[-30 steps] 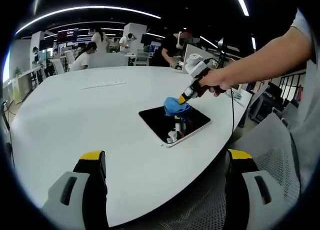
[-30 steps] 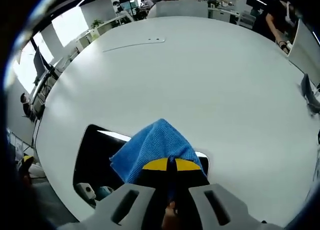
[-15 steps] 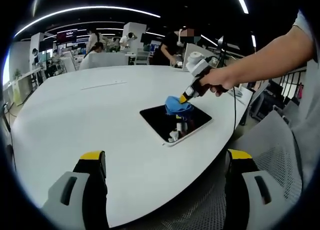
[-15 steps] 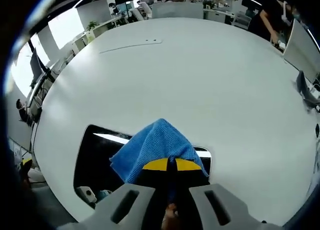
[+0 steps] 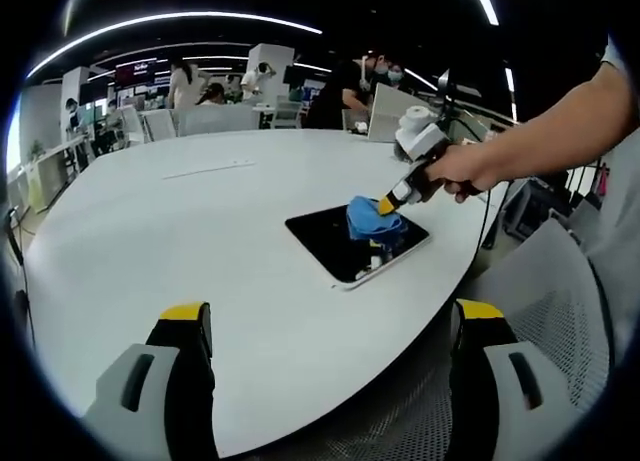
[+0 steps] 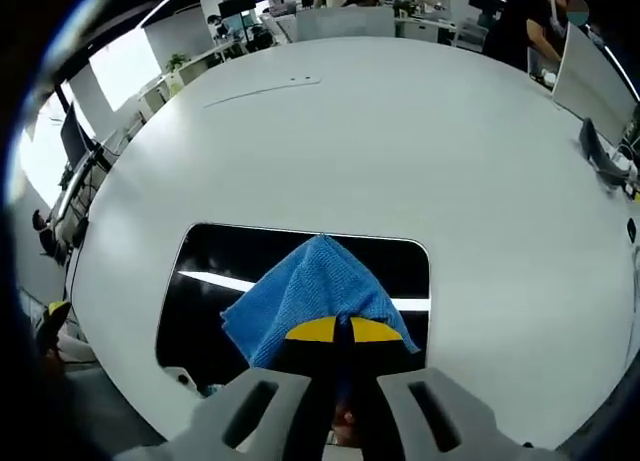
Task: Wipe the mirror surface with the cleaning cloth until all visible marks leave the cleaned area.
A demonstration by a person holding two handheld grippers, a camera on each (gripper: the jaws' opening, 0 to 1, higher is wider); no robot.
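The right gripper (image 6: 337,331) has its yellow-tipped jaws closed on a blue microfibre cleaning cloth (image 6: 310,286) and presses it on the mirror (image 6: 215,281). In the left gripper view, a hand (image 5: 468,171) holds this gripper (image 5: 392,201) above the cloth (image 5: 368,216). The mirror (image 5: 325,246) is a dark rectangle with a white frame and rounded corners; it lies flat on the white round table (image 5: 150,241), near the edge. It reflects ceiling lights. The left gripper (image 5: 335,366) hangs at the table's near edge, jaws wide apart, holding nothing. I cannot read any writing; possibly the screens far behind carry some.
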